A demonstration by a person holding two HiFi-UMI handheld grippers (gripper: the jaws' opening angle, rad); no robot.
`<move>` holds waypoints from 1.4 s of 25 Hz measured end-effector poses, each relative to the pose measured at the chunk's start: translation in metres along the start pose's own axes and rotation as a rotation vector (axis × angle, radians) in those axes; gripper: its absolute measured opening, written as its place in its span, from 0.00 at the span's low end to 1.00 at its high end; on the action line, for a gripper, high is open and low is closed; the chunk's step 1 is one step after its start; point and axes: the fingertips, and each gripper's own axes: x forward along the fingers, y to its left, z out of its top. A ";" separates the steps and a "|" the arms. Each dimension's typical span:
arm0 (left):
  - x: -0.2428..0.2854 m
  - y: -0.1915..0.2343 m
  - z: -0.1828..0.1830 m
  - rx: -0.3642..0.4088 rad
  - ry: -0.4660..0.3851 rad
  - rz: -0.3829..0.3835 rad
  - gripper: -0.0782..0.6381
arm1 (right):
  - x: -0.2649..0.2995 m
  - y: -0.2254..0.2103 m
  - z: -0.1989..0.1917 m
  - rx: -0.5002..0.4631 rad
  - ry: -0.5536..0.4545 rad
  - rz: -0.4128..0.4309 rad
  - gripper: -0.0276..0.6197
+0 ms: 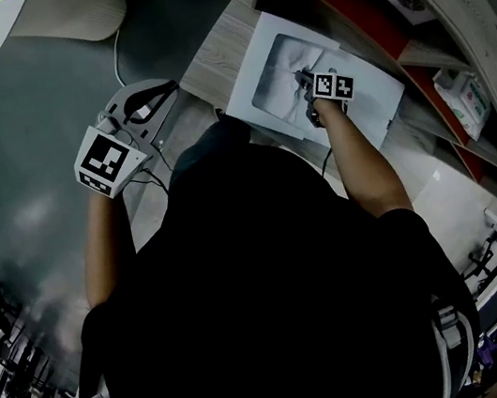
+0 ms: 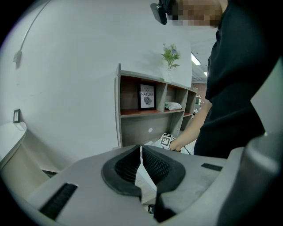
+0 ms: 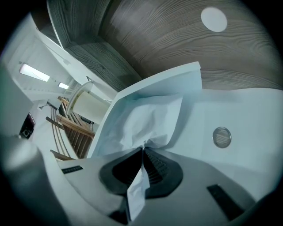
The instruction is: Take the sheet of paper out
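Grey floor fills the left of the head view, and over it the left gripper has its jaws together on nothing. Further right, a pale wood-grain desk carries a flat white pouch with a round snap. Its long axis slants from upper left to lower right. The right gripper pinches the crumpled white sheet of paper, which lies in the pouch's mouth with its creases gathering toward the jaws. A shelf unit with red-brown boards stands rightmost.
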 end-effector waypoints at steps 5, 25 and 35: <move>-0.004 -0.001 0.000 0.002 0.001 0.002 0.15 | -0.001 0.006 0.000 0.011 -0.010 0.016 0.08; -0.007 -0.006 0.001 -0.004 0.000 0.023 0.15 | -0.002 0.006 -0.003 0.060 -0.018 0.060 0.07; -0.010 -0.016 0.009 0.004 -0.001 0.028 0.15 | -0.015 0.007 -0.001 0.062 -0.023 0.076 0.07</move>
